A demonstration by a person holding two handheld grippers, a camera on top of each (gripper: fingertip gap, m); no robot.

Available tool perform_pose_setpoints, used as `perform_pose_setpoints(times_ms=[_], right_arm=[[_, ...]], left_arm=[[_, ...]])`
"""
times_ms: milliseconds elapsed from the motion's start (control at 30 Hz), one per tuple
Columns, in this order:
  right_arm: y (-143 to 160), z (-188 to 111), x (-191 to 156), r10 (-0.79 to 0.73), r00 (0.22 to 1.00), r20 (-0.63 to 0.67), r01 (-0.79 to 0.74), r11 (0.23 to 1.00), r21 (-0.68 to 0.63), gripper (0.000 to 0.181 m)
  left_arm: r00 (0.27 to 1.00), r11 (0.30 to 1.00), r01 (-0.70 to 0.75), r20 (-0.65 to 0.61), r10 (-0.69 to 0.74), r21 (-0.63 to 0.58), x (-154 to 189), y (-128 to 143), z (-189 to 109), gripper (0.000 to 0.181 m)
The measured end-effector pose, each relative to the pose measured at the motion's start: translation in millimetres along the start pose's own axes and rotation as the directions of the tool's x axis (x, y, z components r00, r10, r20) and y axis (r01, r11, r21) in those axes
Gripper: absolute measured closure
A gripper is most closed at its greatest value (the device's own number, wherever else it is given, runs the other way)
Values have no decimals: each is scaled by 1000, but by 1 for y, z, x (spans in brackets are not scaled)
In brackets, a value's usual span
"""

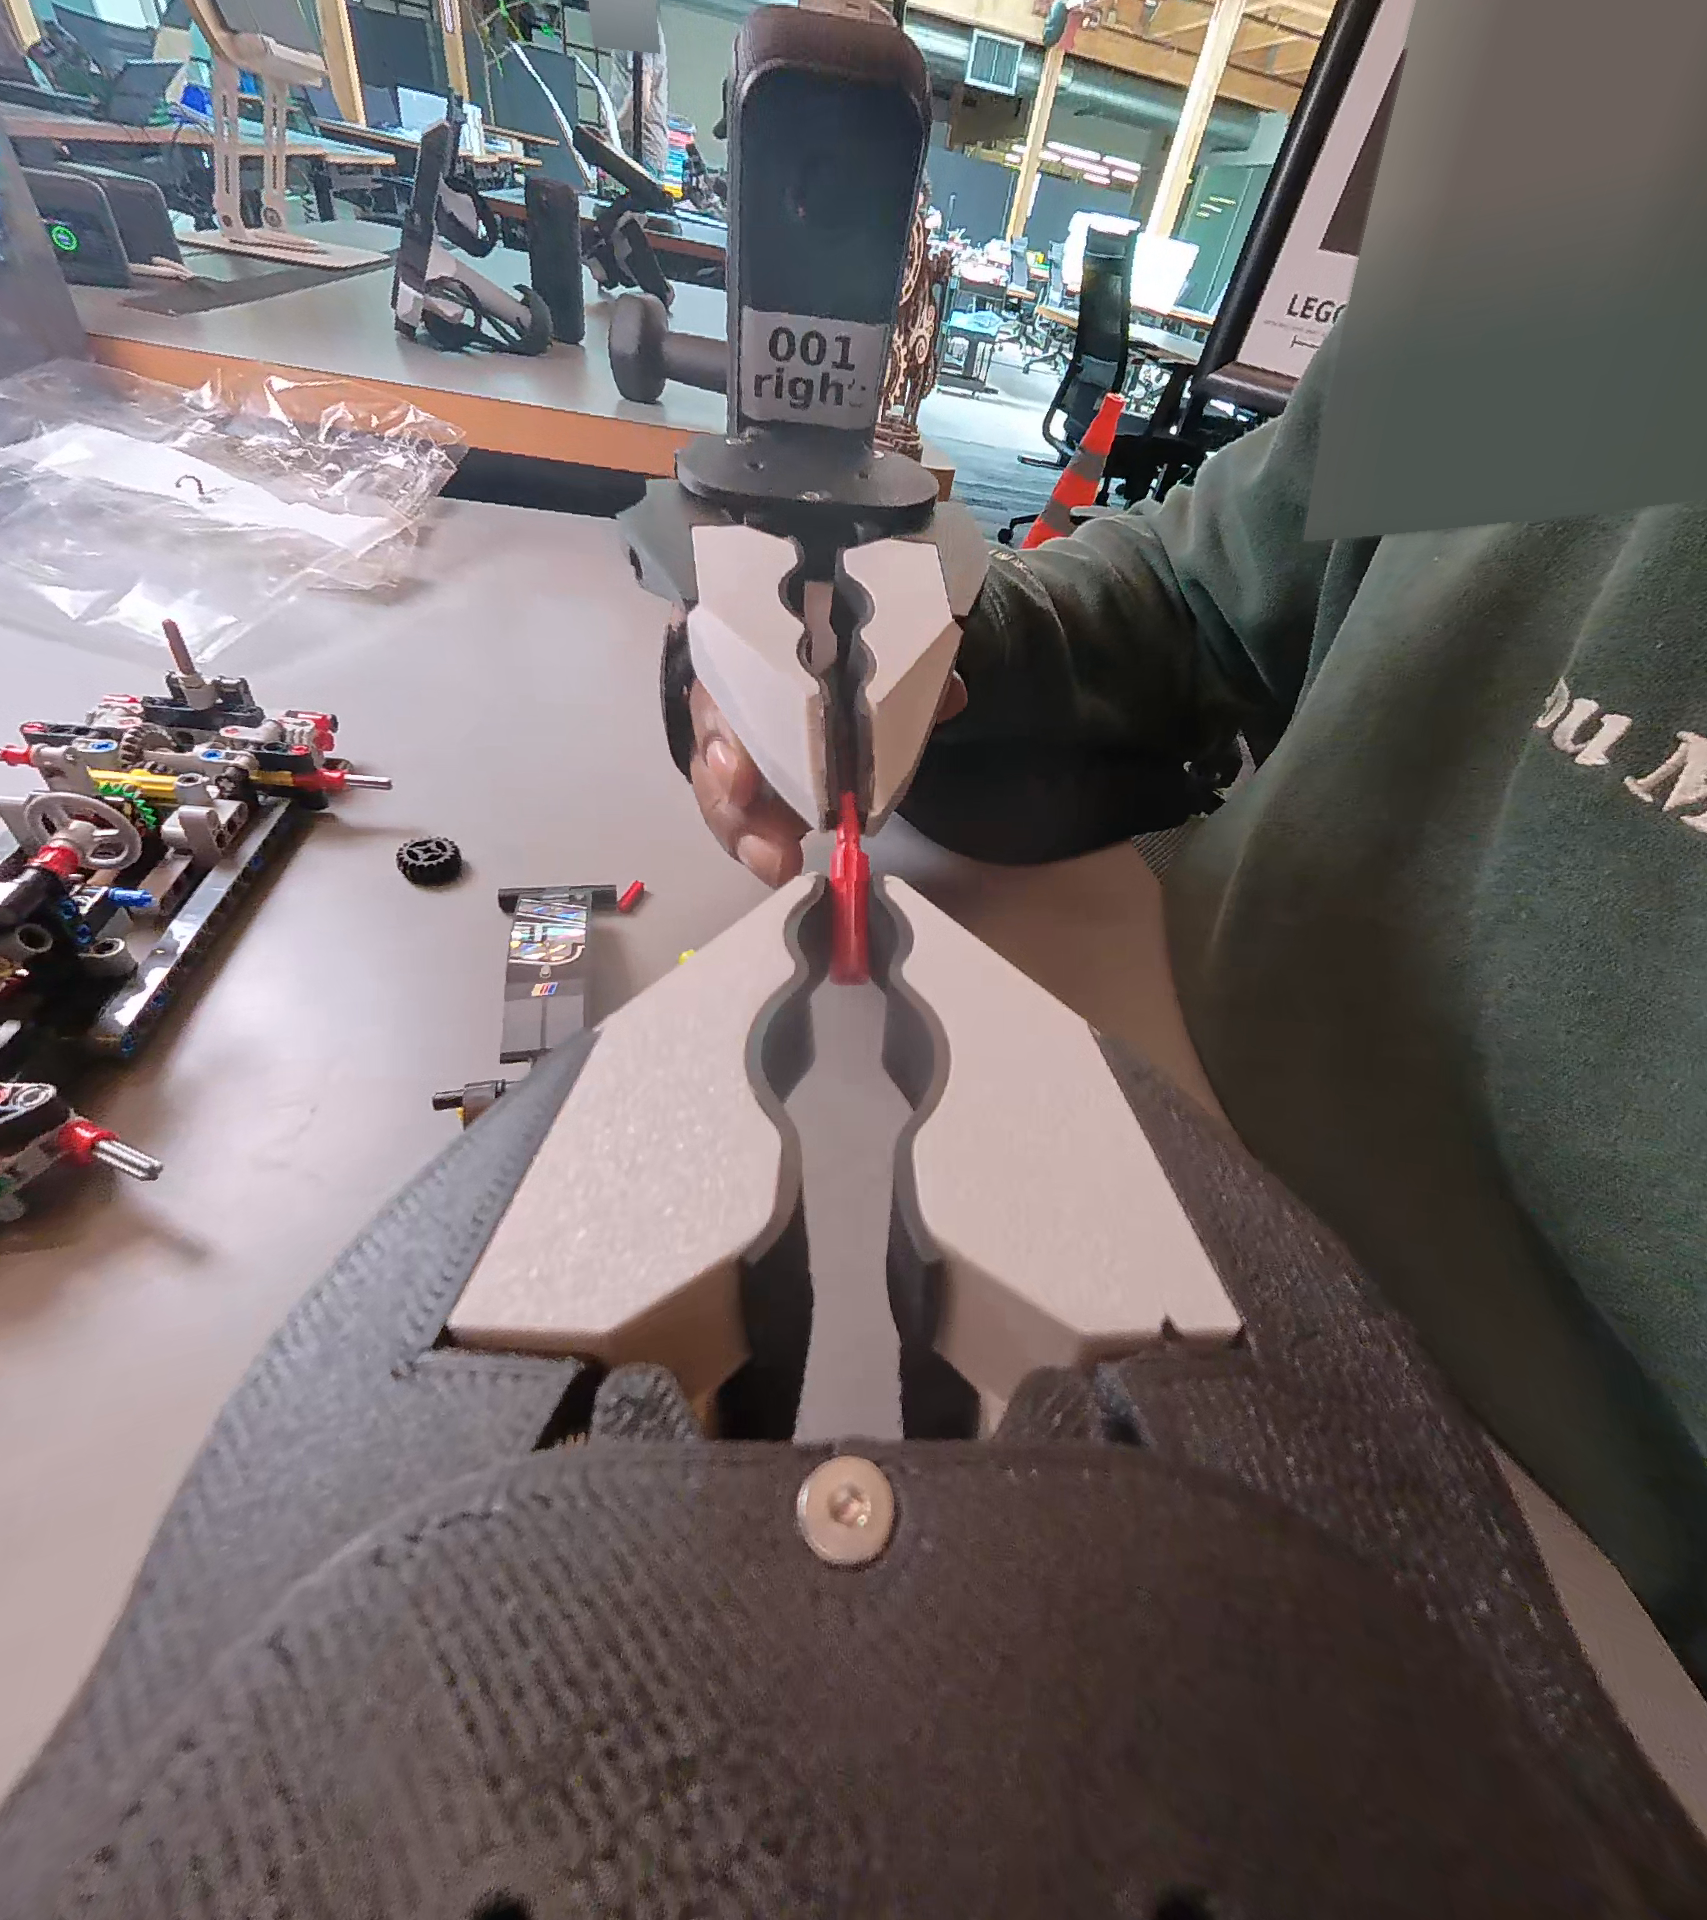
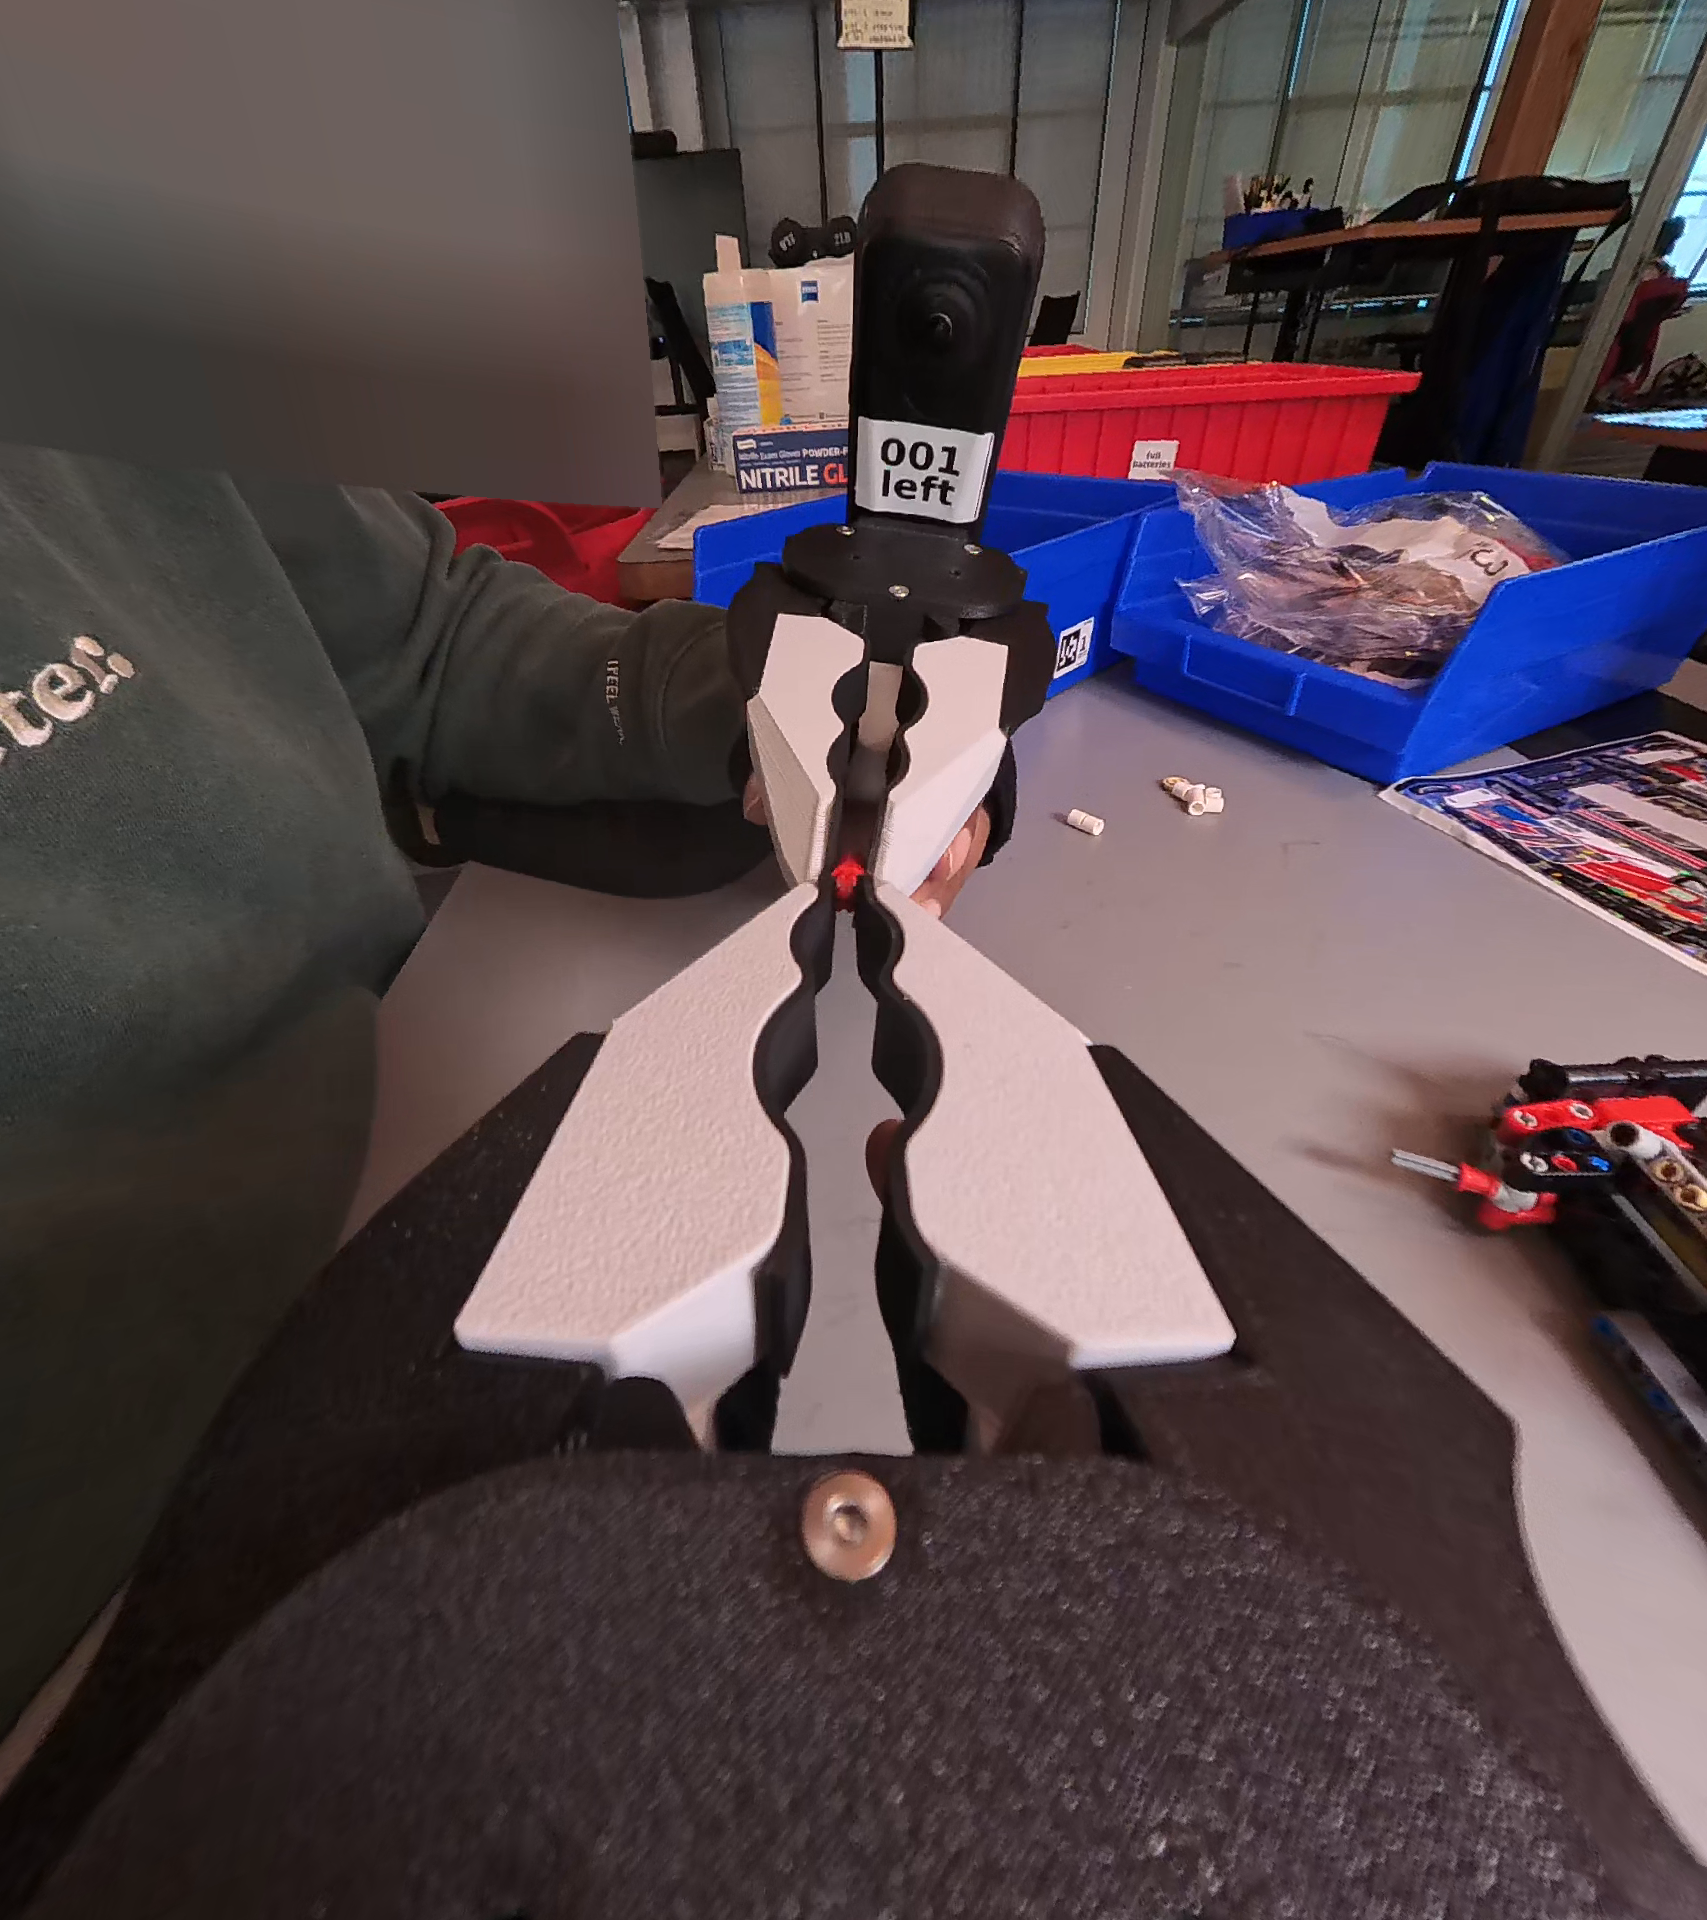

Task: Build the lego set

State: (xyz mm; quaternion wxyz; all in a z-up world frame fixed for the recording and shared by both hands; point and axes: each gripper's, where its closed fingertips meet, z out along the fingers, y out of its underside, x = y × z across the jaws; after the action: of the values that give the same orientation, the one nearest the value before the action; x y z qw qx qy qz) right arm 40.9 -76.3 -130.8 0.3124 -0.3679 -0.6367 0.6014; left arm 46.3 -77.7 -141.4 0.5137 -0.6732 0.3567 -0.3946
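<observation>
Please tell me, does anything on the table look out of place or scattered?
Yes, a few loose parts lie apart from the half-built black and red lego chassis: a small black toothed gear and a tiny red pin on the grey table. Three small white connector pieces lie scattered near the blue plastic bins. Nothing looks damaged.

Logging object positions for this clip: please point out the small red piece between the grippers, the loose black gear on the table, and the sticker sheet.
small red piece [image 1: 847,914], left wrist view, on its middle.
loose black gear [image 1: 431,860], left wrist view, on its hub.
sticker sheet [image 2: 1649,847], right wrist view, on its printed centre.
</observation>
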Motion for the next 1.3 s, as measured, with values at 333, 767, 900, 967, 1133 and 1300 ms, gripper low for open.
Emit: perform_pose_setpoints(times_ms=[333, 767, 900, 967, 1133, 1300], right_arm=[[10, 3, 2, -16, 1000, -25, 15, 998, -57, 181], [26, 9, -1, -18, 1000, -18, 16, 993, -114, 180], [28, 11, -2, -13, 1000, -9, 12, 993, -120, 180], [29, 11, -2, -6, 1000, -6, 5, 993, -118, 180], [12, 5, 2, -31, 999, -16, 30, 997, -64, 180], [13, 4, -1, -74, 997, -28, 72, 995, -75, 180]], left_arm=[[1000, 999, 10, 25, -9, -38, -4, 9, 0, 177], [999, 995, 43, 9, -42, -87, -3, 22, 3, 177], [999, 994, 44, 6, -43, -97, -2, 24, 3, 178], [999, 994, 39, 5, -38, -103, -2, 24, 3, 177], [1000, 995, -1, 30, 4, -100, -5, 11, 1, 177], [999, 994, -10, 38, 15, -106, -1, 11, -1, 177]])
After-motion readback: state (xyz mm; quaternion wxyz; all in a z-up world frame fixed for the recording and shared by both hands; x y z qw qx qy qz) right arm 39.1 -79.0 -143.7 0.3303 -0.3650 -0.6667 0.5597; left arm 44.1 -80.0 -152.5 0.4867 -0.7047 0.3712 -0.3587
